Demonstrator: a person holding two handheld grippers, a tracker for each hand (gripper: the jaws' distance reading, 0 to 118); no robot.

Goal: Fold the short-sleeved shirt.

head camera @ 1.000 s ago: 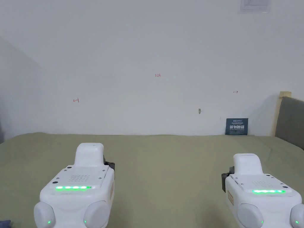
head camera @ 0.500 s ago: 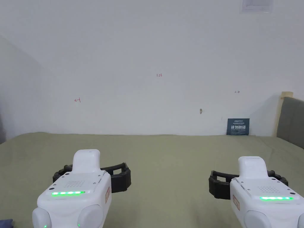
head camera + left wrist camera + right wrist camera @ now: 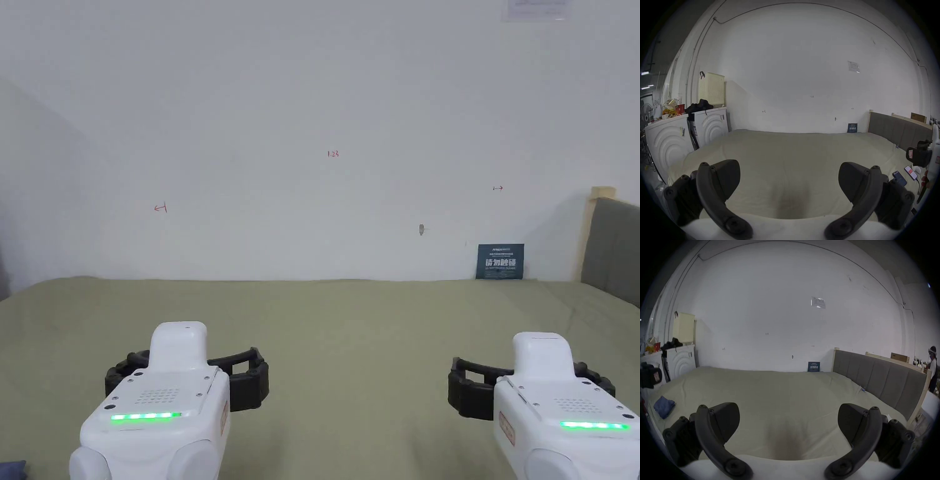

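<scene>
Short-sleeved shirt: likely crumpled blue cloth bundle (image 3: 664, 406) on wide pale-green bed sheet (image 3: 350, 337), at sheet's left edge, well apart from both tools. Left white gripper with black jaws (image 3: 187, 375): jaws wide, empty, over sheet's near part. Right white gripper with black jaws (image 3: 528, 382): same, wide, empty. Step, my read: pre-grasp, nothing folded yet. Next: swing left, reach bundle, spread flat on sheet.

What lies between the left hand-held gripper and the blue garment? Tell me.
Nothing visible does. The blue garment lies on the bed near its left edge, with bare sheet around it, and the left hand-held gripper hangs open above the sheet.
</scene>
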